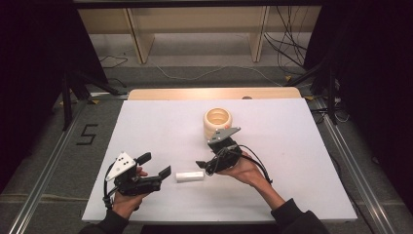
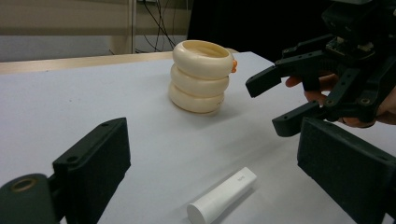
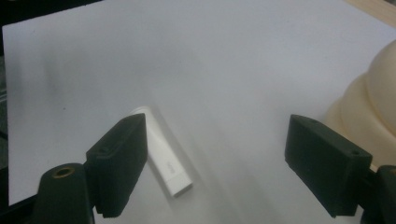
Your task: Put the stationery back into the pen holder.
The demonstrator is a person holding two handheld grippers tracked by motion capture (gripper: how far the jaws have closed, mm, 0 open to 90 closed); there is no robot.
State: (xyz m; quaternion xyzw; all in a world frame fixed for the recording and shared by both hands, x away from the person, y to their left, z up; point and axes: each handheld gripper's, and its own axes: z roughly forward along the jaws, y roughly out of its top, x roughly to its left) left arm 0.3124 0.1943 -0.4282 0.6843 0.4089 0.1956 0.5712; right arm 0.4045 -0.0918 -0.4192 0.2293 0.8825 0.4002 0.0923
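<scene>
Tube: small white plastic tube point(image 1: 189, 176), cylindrical with a flat-ended cap, lying on its side on the white surface point(image 1: 292, 146), just below the middle of the high view and between the two grippers; touched by neither.
Tube in the gripper views: low centre of the left gripper view point(image 2: 222, 197), round end toward the camera; lower left of centre in the right gripper view point(image 3: 162, 151), partly behind that gripper's left-hand jaw.
Right gripper point(image 1: 203, 165): held in the person's right hand, just right of the tube in the high view, jaws spread wide and empty, pointing toward the tube's cap end.
Left gripper point(image 1: 157, 165): held in the left hand at lower left of the high view, jaws also wide apart and empty, near the tube's other end.
Ring stack: three cream-coloured plastic rings stacked upright point(image 1: 217, 123), above the right gripper in the high view, well apart from the tube.
Step in hand: likely the approach to pick up the tube with the right gripper.
Doing it well: lower until the jaws straddle the tube across its width, near its middle, since a round body may roll if nudged by one jaw first; close only once both sides are level with it.
</scene>
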